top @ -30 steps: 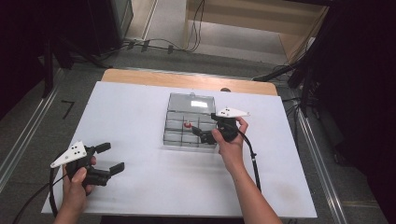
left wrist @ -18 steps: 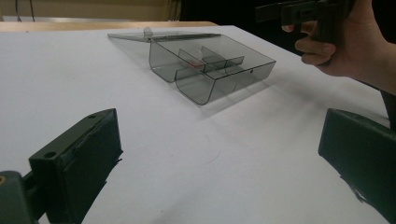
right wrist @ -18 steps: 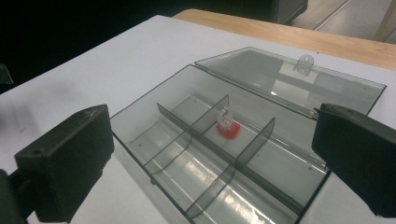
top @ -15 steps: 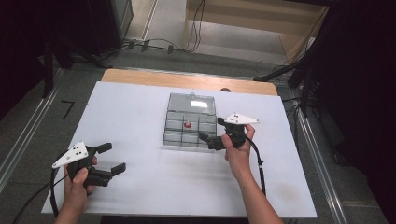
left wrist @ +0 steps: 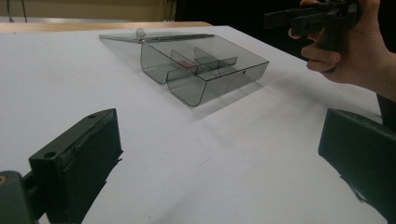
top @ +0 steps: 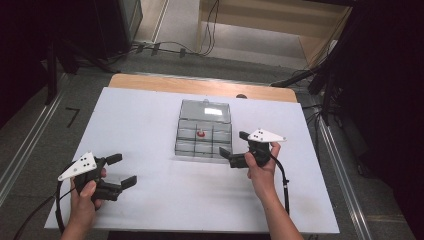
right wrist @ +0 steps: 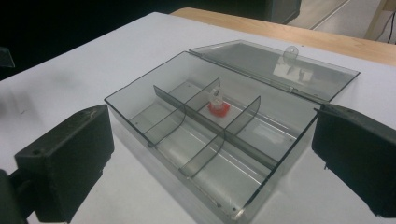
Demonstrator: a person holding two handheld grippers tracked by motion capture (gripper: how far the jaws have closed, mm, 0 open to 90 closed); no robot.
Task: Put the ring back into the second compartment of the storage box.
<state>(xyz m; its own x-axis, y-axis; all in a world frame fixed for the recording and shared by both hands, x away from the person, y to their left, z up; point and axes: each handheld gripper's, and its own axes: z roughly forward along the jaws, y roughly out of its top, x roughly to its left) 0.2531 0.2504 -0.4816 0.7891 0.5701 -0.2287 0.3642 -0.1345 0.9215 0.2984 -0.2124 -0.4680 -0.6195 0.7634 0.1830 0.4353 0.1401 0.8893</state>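
The compartment box (right wrist: 154, 112) is smoky, see-through plastic, smooth and glossy, its open lid (right wrist: 280, 70) catching glare. The small red part (right wrist: 217, 108) inside looks plastic. The table (top: 145, 125) is matt white, edged in pale wood.

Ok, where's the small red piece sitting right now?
The red piece lies inside the open clear box, in a middle compartment of its far row, ahead of the right gripper.
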